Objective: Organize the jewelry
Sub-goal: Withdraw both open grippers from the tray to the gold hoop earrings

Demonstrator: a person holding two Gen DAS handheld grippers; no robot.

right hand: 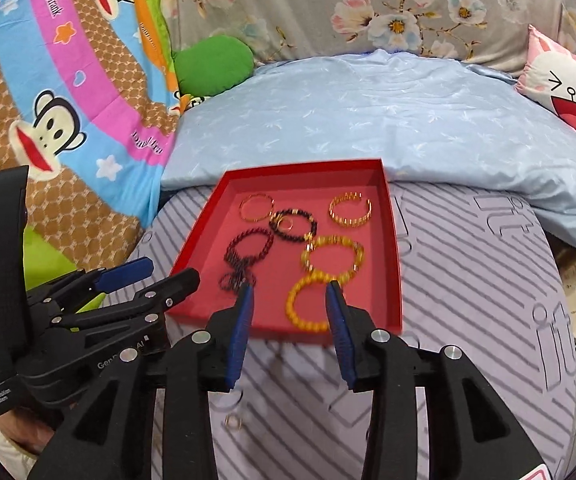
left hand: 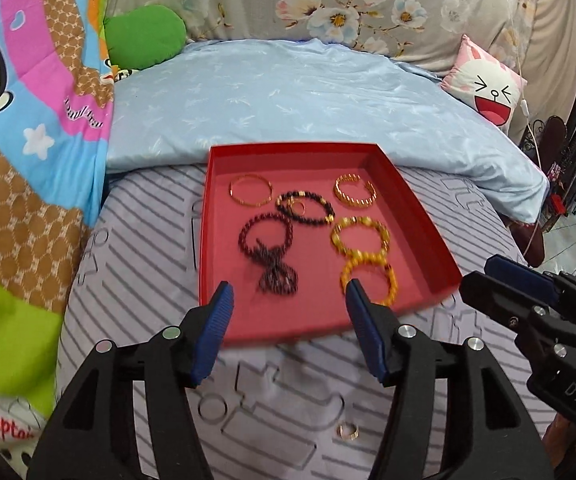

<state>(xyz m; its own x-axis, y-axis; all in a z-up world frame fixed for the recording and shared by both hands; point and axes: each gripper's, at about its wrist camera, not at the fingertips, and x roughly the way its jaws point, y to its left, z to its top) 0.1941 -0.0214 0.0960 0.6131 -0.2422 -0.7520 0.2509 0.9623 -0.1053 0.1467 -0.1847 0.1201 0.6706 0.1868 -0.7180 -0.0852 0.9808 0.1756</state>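
A red tray [left hand: 427, 252] [right hand: 391, 240] lies on the striped bed. It holds several bracelets: a thin gold bangle [left hand: 250, 191], a gold cuff [left hand: 355, 191], a dark bead bracelet [left hand: 305, 208] with a small ring inside, a dark twisted bead string [left hand: 272, 252], and two yellow bead bracelets [left hand: 361, 232] [right hand: 307, 304]. A small gold ring [left hand: 347, 431] [right hand: 233, 421] lies on the bed near me, outside the tray. My left gripper [left hand: 288, 300] is open and empty at the tray's near edge. My right gripper [right hand: 288, 300] is open and empty over the tray's near edge.
A light blue quilt [left hand: 288, 92] lies behind the tray. A green plush [left hand: 144, 36], a cartoon blanket [left hand: 28, 120] at left and a pink pillow [left hand: 487, 80] at right border the bed. The right gripper also shows in the left wrist view [left hand: 499, 276].
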